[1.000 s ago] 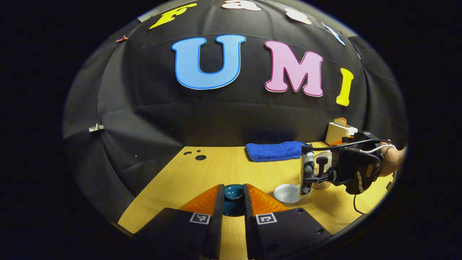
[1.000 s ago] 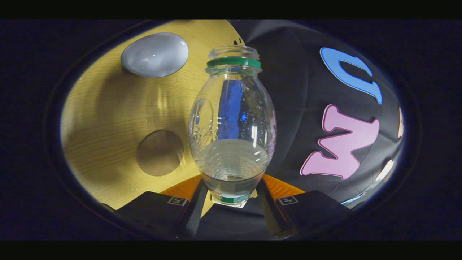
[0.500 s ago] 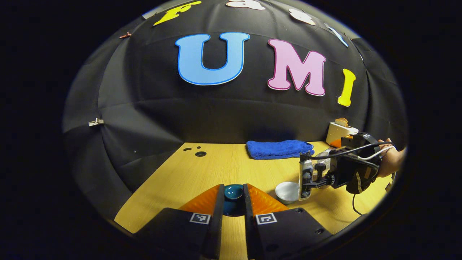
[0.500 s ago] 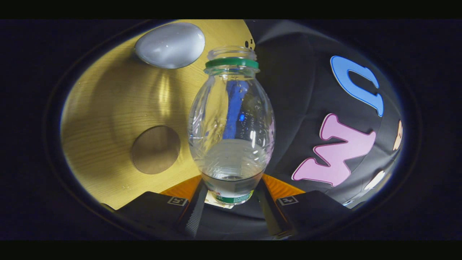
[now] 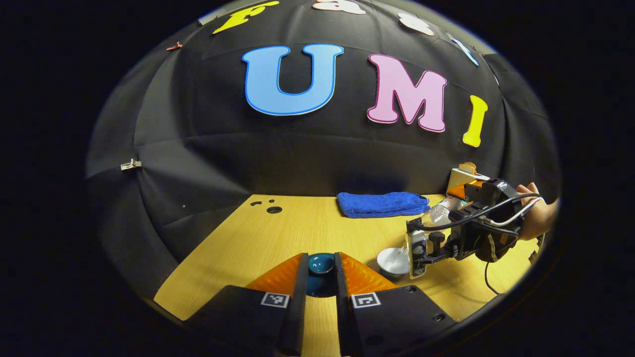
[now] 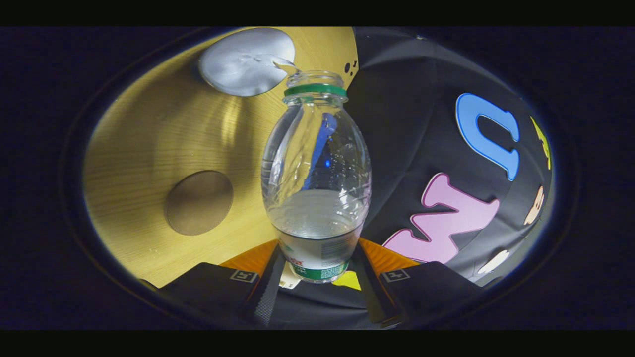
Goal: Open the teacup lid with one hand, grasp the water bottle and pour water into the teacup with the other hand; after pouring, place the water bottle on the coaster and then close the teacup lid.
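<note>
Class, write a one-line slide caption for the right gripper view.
Tilted water bottle, held by the hand-held gripper, pours water into the white teacup.

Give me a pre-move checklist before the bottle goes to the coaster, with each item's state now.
1. Right gripper clamped on the clear plastic water bottle: ok, both fingers press its lower part.
2. Pour lands in the white teacup: ok, water runs from the bottle mouth into it.
3. Pouring finished: not ok, the bottle is tilted and water is flowing.
4. Round brown coaster free to take the bottle: ok, nothing lies on it.
5. Left gripper holding the dark teal teacup lid: ok, it sits between the fingers.
6. Teacup fill level: cannot tell.
</note>
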A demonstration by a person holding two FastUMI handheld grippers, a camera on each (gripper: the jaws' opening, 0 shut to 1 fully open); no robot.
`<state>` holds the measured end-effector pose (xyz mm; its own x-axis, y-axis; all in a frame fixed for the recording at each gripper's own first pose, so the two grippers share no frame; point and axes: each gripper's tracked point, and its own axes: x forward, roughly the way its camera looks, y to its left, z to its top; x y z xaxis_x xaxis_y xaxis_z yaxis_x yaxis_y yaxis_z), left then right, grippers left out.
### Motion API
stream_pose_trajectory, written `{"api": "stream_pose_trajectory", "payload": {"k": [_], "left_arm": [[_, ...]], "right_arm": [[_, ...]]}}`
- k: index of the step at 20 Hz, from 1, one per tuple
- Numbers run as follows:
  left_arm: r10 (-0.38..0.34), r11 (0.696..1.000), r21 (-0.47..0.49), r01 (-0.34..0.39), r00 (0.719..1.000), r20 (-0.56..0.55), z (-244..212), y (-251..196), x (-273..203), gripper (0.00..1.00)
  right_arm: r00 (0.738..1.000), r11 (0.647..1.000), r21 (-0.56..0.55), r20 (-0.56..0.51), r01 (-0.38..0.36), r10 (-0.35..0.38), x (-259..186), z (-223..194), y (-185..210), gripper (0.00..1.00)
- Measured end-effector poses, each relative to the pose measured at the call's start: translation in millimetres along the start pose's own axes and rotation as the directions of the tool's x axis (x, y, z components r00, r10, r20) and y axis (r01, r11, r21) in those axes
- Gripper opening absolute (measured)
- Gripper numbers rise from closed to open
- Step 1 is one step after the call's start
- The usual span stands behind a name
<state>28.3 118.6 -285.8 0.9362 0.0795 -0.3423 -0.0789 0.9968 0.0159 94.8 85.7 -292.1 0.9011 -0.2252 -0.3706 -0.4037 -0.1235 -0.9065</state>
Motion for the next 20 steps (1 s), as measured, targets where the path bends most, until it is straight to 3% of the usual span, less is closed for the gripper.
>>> {"api": "stream_pose_trajectory", "payload": {"k": [8, 13, 16, 20], "left_arm": [[-0.012, 1.000, -0.005, 0.012, 1.000, 0.006, -2, -1, -1, 0.28], [-0.023, 1.000, -0.019, 0.023, 1.000, 0.015, -3, -4, 1, 0.35], [-0.030, 0.999, -0.024, 0.031, 0.999, 0.023, -5, -7, 0, 0.31], [-0.034, 0.999, -0.013, 0.035, 0.999, 0.041, -6, -10, 0, 0.31]], "right_arm": [[0.997, 0.997, -0.051, 0.043, 0.064, -0.061, -3, 7, -12, 0.75], [0.991, 0.988, -0.083, 0.059, 0.128, -0.123, -8, 10, -18, 0.78], [0.987, 0.984, -0.100, 0.068, 0.149, -0.142, -8, 10, -21, 0.72], [0.981, 0.974, -0.127, 0.086, 0.185, -0.175, -12, 11, -29, 0.75]]}}
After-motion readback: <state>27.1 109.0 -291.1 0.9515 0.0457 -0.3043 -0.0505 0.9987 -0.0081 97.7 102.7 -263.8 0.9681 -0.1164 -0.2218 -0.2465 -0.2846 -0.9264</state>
